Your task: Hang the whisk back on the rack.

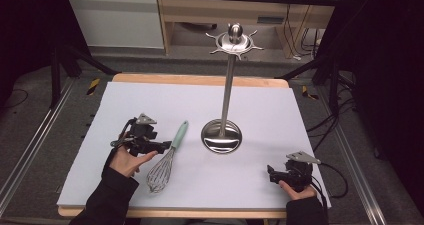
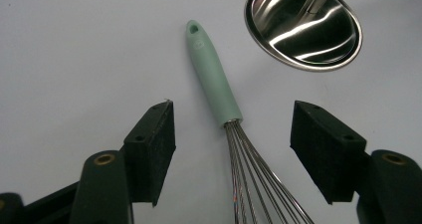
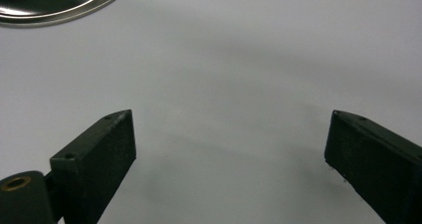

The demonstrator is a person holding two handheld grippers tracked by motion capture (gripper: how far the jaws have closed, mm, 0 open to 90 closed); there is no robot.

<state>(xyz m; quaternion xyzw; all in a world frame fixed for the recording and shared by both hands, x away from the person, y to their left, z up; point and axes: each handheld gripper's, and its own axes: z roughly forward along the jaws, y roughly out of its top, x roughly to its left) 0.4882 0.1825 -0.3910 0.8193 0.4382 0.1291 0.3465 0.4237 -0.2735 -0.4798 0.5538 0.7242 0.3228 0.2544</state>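
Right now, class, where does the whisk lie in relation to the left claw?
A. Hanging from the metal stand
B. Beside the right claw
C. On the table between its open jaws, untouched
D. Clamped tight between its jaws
C: in the left gripper view the whisk lies flat on the table between the spread jaws of the left claw, with a gap on each side.

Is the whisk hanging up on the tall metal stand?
No, the whisk lies flat on the white table, left of the stand, with the open left gripper around it.
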